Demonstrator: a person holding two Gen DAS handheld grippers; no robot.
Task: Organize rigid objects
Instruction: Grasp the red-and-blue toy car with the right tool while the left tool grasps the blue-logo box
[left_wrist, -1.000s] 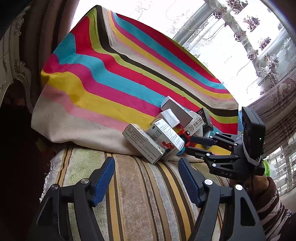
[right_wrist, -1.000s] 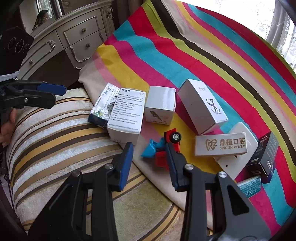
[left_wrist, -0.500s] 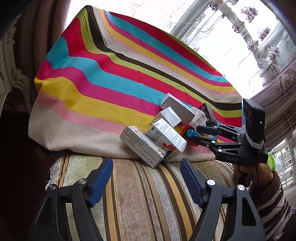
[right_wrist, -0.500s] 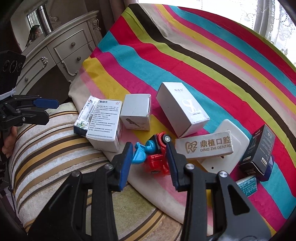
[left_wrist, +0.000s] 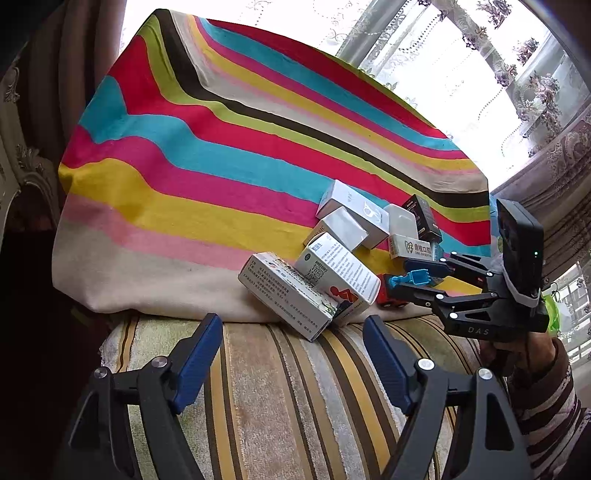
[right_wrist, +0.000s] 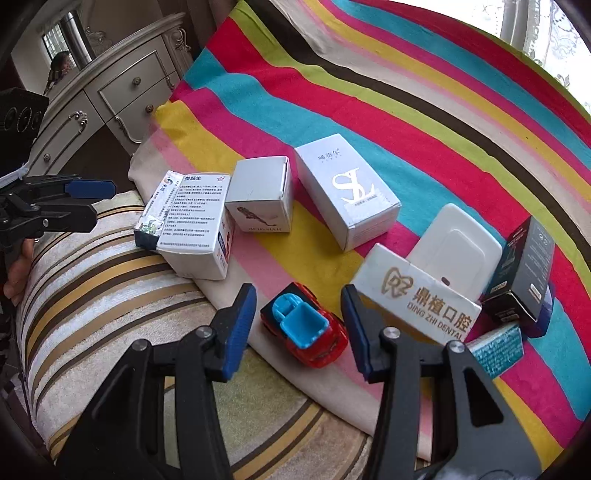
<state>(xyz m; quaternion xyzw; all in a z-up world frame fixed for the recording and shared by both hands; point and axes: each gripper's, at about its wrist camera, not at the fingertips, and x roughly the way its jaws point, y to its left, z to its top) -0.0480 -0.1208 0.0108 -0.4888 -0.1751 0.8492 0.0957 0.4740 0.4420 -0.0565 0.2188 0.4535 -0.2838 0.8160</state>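
The right tongs (right_wrist: 299, 325) point steeply down over a red toy car with a blue seat (right_wrist: 304, 328). Their blue pads stand on either side of the car with a gap on both sides, and the jaws are opening; nothing is clamped. The car sits on the pale edge of a striped cloth (right_wrist: 406, 122), close to where the cloth ends on a striped cushion (right_wrist: 92, 288).

Just right of the car lies a white dental box (right_wrist: 417, 295), with a white flat case (right_wrist: 454, 247) behind it and a black box (right_wrist: 524, 269) leaning to the right. Farther back stand a white box marked SL (right_wrist: 347, 195) and a small grey box (right_wrist: 260, 199). To the left, a medicine box (right_wrist: 195, 225) rests half on the cushion, with another printed box partly under its left side.

The left tongs (left_wrist: 291, 365) hang over the bare cushion, short of the medicine box, jaws apart and opening, with nothing between them. A hand in a striped sleeve (left_wrist: 517, 354) holds the right tongs. A carved dresser (right_wrist: 110, 96) stands beyond the cushion.
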